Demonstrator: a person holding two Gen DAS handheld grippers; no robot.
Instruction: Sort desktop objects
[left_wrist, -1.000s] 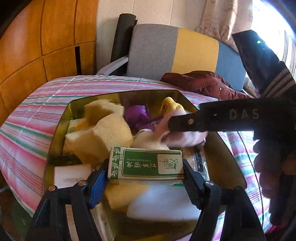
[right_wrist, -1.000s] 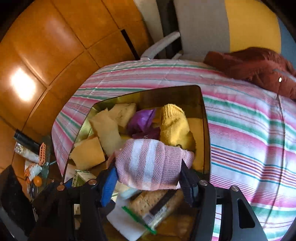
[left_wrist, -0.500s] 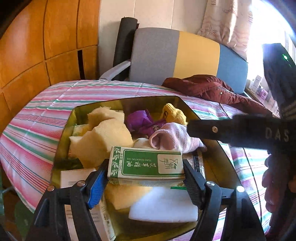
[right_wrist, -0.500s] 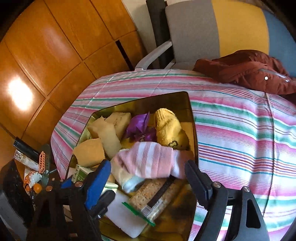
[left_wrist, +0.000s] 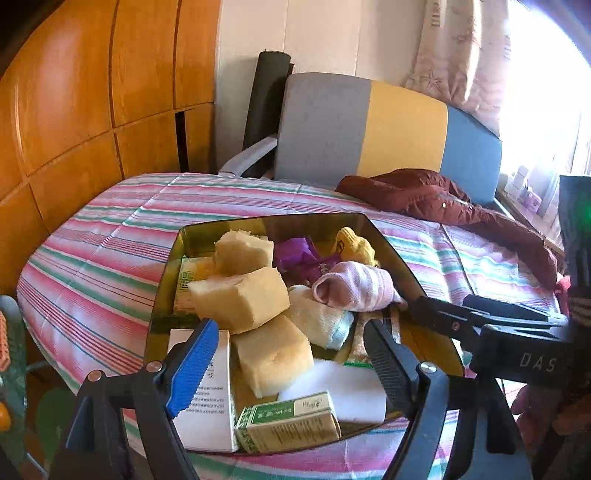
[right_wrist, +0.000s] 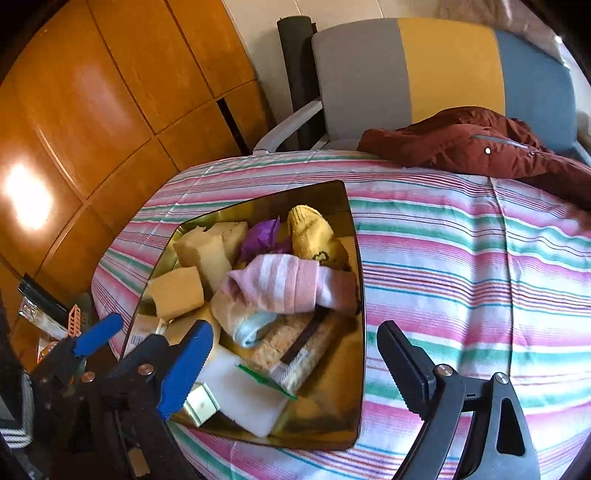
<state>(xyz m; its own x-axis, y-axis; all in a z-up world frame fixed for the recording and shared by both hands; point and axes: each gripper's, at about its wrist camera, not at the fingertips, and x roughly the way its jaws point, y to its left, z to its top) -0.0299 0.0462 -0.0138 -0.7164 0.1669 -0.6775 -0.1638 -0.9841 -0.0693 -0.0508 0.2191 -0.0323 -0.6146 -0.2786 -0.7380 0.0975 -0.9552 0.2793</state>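
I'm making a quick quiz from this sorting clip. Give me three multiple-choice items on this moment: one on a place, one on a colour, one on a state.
1. Where does the green box lie?
A. in the tray's near end
B. on the chair
C. on the red jacket

2. What colours is the striped sock?
A. blue and black
B. pink and white
C. green and orange

3. How do the left gripper and right gripper stand?
A. both open, empty
B. both shut
C. left holds the box

Answers: 1 A, it rests by the tray's near rim; 2 B, pink and white bands show; 3 A, nothing sits between either pair of fingers.
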